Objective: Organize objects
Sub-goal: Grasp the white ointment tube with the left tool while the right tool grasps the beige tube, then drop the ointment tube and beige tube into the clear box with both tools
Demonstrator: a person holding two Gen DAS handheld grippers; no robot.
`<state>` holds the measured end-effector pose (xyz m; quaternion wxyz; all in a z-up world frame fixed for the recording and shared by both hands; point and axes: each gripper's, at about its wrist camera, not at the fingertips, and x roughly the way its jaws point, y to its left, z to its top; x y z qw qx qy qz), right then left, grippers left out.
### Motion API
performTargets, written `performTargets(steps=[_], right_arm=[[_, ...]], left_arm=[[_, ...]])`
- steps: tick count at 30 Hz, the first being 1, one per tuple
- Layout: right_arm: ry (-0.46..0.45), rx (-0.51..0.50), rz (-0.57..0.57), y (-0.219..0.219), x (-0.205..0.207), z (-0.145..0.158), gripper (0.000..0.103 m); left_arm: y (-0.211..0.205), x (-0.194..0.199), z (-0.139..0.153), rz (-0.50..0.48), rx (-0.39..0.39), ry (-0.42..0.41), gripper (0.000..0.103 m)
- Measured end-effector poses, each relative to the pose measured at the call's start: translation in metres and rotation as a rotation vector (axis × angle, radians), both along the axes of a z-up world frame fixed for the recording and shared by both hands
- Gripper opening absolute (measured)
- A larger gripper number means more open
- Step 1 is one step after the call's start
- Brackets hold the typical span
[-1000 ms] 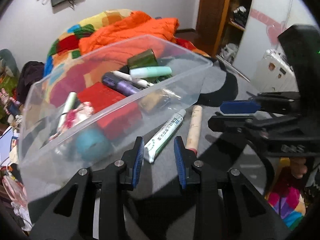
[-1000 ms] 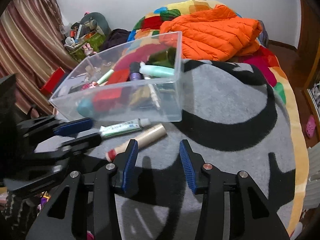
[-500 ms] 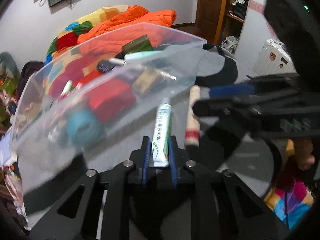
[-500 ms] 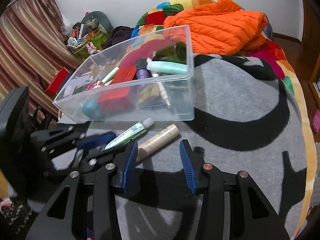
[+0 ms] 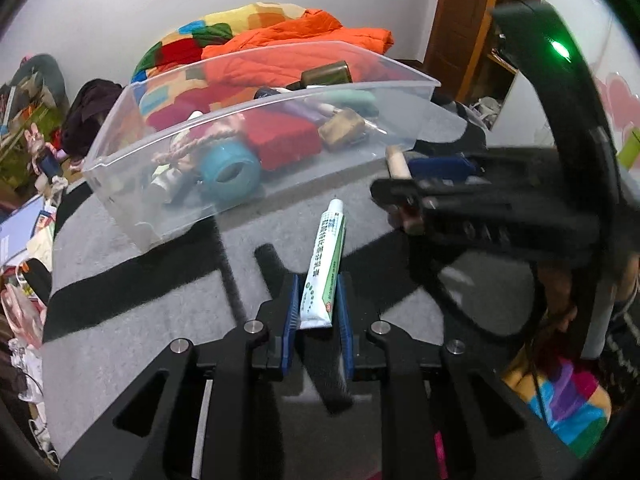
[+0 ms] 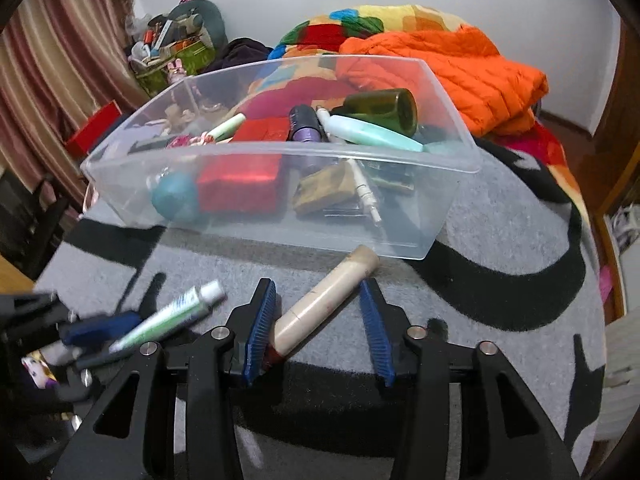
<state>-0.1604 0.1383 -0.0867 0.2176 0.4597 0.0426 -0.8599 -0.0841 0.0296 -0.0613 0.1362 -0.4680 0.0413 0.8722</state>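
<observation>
Left wrist: fingers (image 5: pixel 298 312) clamping ointment tube (image 5: pixel 323 276); right gripper (image 6: pixel 318 326) spread around beige tube (image 6: pixel 326 300), likely rolling away on closing.

L gripper (image 5: pixel 316 308) now clamps toothpaste tube (image 5: pixel 325 270), lifted; R gripper (image 6: pixel 318 330) moved astride beige tube (image 6: pixel 326 304).

A lived-in home bedroom: a bed (image 6: pixel 500 248) under a grey-and-black blanket, a patchwork quilt (image 6: pixel 372 20) and orange puffer jacket (image 6: pixel 460 68) heaped on it, striped curtains (image 6: pixel 48 68), a wooden door (image 5: pixel 460 20), clutter beside the wall
</observation>
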Motion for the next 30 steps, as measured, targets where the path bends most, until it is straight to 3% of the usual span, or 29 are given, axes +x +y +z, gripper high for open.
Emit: performTargets(steps=[4, 8, 11, 15, 23, 30], right_arm=[[0.024, 0.03, 0.014, 0.003, 0.008, 0.0, 0.025], [0.017, 0.013, 0.01, 0.016, 0.013, 0.001, 0.014], [0.011, -0.008, 0.007, 0.025, 0.017, 0.001, 0.014], [0.031, -0.007, 0.011, 0.03, 0.028, 0.003, 0.014], [0.072, -0.076, 0.024, 0.036, 0.044, 0.022, 0.014], [0.152, -0.143, 0.051, 0.031, 0.049, 0.061, 0.014]], left_arm=[[0.008, -0.011, -0.003, -0.017, -0.012, 0.011, 0.031], [0.015, -0.021, -0.006, -0.024, -0.013, 0.03, 0.032], [0.016, -0.02, -0.008, -0.023, -0.008, 0.053, 0.031], [0.013, -0.009, -0.008, -0.029, 0.014, 0.074, 0.017], [0.011, 0.008, 0.003, 0.036, 0.017, 0.124, 0.017], [0.005, 0.017, 0.04, 0.077, 0.051, 0.235, 0.017]])
